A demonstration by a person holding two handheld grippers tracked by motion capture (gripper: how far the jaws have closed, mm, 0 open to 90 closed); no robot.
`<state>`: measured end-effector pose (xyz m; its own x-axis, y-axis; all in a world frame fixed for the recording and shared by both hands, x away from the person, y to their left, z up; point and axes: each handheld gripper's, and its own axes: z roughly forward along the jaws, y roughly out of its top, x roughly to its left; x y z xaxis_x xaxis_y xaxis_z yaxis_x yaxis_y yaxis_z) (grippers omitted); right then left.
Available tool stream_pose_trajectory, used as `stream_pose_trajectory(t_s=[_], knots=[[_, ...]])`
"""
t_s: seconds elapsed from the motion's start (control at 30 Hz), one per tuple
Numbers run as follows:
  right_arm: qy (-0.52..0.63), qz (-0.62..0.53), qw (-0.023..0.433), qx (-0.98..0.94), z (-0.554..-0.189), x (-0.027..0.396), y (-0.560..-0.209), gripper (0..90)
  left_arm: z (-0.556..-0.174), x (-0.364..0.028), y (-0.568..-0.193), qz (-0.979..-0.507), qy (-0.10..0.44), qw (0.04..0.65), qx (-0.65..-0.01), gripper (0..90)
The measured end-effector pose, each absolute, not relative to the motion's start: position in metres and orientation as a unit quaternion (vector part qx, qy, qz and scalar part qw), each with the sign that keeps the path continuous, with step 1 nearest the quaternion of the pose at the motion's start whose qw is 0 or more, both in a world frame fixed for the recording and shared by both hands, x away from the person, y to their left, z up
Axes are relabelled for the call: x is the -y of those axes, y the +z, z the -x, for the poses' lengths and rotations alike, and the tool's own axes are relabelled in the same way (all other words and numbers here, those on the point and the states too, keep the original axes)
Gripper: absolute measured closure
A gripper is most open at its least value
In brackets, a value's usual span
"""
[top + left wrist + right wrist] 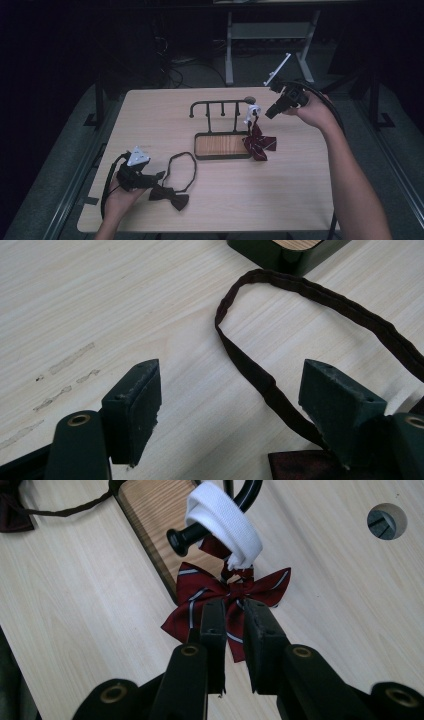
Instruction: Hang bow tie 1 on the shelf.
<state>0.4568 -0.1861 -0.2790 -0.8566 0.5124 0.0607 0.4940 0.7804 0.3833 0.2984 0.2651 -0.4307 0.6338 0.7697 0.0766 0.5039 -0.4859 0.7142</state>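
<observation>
At the near left corner of the table the person's left hand lies low on the wood, forearm coming in from the bottom edge, holding the left gripper nearly level and pointed right. Its jaws are spread wide and hold nothing; in the left gripper view the thin strap of the dark brown bow tie runs across the table between them, passing close beside one jaw, and the bow itself lies just past the fingertips.

Mid-table stands a black hook rack on a wood-topped base. From its right-end hook hangs a maroon striped bow tie by a white elastic band, its lower wings resting on the table beside the base.

At the right, the right hand is raised above the far table, arm stretched forward, the right gripper angled down-left at the hanging tie. Its jaws stand almost together with a narrow gap; the tie's lower wing shows in that gap, but whether the pads press it cannot be told.

No readable writing is visible.
</observation>
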Motion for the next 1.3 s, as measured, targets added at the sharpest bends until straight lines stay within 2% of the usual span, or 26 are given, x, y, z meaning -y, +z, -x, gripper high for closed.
stream_pose_trajectory(t_s=[0.87,1.3], knots=[[0.223,-0.239,-0.015,-0.945,-0.432,0.201,-0.303,70.5,-0.298,-0.263,-0.432,-0.841,0.197,0.333,-0.379,25.5],[0.228,-0.243,-0.02,-0.943,-0.421,0.212,-0.317,67.4,-0.299,-0.262,-0.433,-0.842,0.195,0.331,-0.378,25.5]])
